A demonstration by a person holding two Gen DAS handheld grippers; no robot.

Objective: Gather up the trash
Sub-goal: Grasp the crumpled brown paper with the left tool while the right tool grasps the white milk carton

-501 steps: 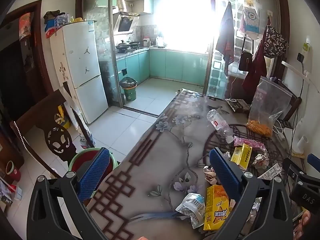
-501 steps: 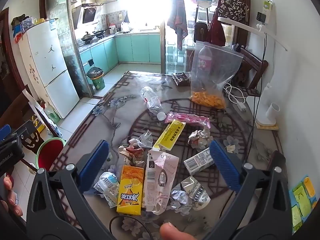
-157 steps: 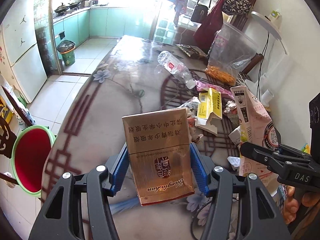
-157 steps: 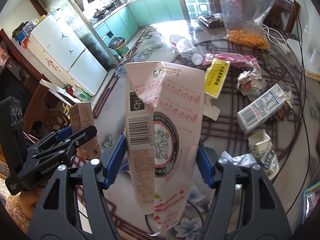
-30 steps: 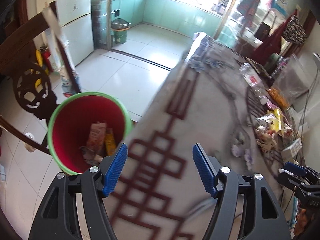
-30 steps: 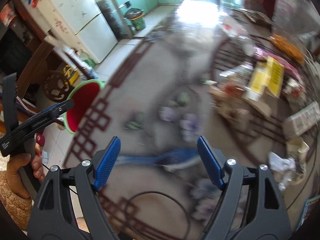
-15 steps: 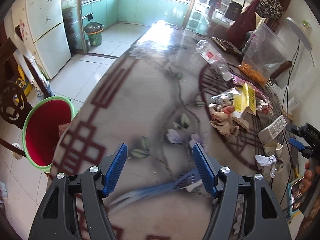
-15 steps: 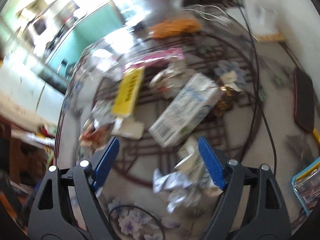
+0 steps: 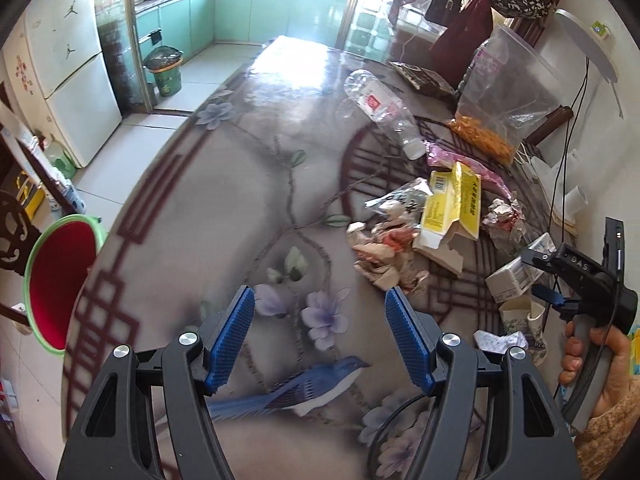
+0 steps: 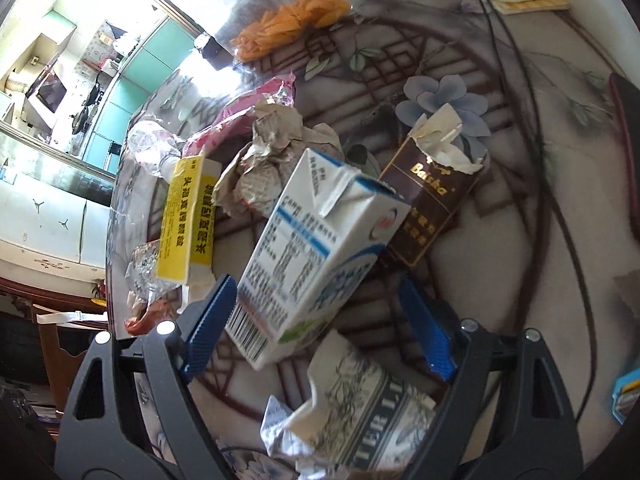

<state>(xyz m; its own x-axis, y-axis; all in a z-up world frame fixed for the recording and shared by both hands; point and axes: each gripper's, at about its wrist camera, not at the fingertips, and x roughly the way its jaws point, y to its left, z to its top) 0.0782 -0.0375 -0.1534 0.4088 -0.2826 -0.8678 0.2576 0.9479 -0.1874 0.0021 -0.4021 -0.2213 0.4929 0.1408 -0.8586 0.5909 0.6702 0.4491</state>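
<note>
Blue-padded, the right claw [image 10: 316, 322] is standing released, its jaws having just been widening, with the white milk carton [image 10: 316, 248] lying between them on the worktop [image 10: 520, 240], one pad just beside the carton's barcode end. A crushed paper cup [image 10: 360, 412] is lying nearer the camera. Over bare worktop, the left claw [image 9: 320, 336] is hanging released and empty, with the red bin [image 9: 56, 284] sitting on the floor beside the worktop's edge.

"Baisha" on brown cigarette pack [image 10: 430, 196]
</note>
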